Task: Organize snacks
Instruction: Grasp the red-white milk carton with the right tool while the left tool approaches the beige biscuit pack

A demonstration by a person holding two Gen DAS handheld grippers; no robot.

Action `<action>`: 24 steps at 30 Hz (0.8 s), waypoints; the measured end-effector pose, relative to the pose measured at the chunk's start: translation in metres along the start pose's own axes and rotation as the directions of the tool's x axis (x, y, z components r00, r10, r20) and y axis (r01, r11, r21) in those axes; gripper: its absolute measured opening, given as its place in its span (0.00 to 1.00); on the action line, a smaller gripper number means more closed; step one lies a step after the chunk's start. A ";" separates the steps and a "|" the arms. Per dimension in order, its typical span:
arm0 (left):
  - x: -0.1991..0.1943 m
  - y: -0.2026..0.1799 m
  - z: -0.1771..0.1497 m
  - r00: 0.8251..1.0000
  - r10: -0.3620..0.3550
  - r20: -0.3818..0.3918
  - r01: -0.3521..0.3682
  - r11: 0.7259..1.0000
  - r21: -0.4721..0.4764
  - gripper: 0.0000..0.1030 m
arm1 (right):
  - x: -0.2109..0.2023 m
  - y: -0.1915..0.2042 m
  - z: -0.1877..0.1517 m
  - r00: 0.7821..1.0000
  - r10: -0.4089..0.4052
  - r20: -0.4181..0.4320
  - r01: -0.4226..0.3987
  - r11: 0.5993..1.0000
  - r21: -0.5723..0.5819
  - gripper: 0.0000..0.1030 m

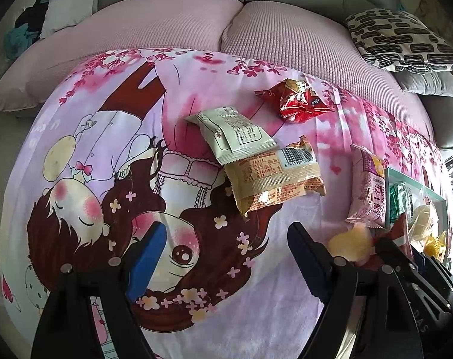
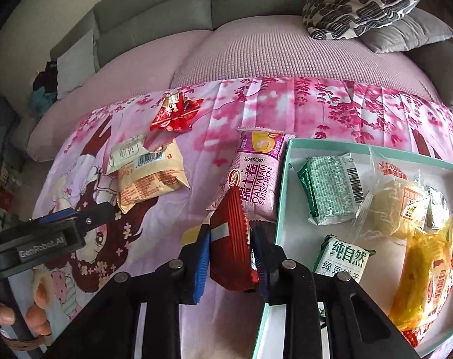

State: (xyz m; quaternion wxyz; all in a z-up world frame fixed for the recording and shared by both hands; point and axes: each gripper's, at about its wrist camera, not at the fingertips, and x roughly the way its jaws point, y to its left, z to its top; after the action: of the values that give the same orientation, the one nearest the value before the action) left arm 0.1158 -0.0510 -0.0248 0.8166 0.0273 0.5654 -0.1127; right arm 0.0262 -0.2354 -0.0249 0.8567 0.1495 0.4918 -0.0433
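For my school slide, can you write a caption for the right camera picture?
Right tongs pinch a red snack packet beside the mint-green box of snacks.

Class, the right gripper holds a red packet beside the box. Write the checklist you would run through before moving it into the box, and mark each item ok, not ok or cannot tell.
1. Right gripper shut on the red packet: ok, both fingers press its sides.
2. Packet lifted free of the blanket: cannot tell.
3. Free floor in the teal box: ok, a bare patch near the green packet.
4. Swiss roll packet clear of the path: cannot tell, it lies against the box wall.
5. Left gripper out of the way: ok, open over the blanket.
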 end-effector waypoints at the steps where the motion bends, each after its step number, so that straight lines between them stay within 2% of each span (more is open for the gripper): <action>1: 0.000 0.000 0.000 1.000 0.003 0.000 -0.003 1.000 0.002 0.81 | -0.001 0.000 0.000 1.000 0.003 0.003 -0.003 1.000 0.001 0.26; 14: 0.000 -0.011 0.009 1.000 0.001 0.006 -0.001 1.000 0.020 0.81 | -0.028 -0.008 0.007 0.997 0.042 0.067 -0.044 0.998 0.034 0.26; 16: 0.002 -0.014 0.015 1.000 -0.012 0.004 0.012 1.000 0.014 0.81 | -0.029 -0.013 0.009 0.996 0.045 0.073 -0.049 0.997 0.051 0.26; 19: 0.011 -0.020 0.027 0.997 -0.073 -0.020 0.073 0.997 -0.009 0.81 | -0.032 -0.020 0.010 0.996 0.042 0.081 -0.047 0.997 0.068 0.26; 24: 0.029 -0.030 0.044 0.995 -0.082 -0.056 0.079 0.996 -0.049 0.81 | -0.037 -0.030 0.012 0.995 0.045 0.094 -0.054 0.994 0.094 0.26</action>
State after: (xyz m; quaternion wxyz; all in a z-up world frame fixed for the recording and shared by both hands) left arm 0.1600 -0.0921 -0.0336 0.7951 -0.0115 0.5919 -0.1314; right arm 0.0110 -0.2704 0.0059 0.8709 0.2006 0.4455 -0.0523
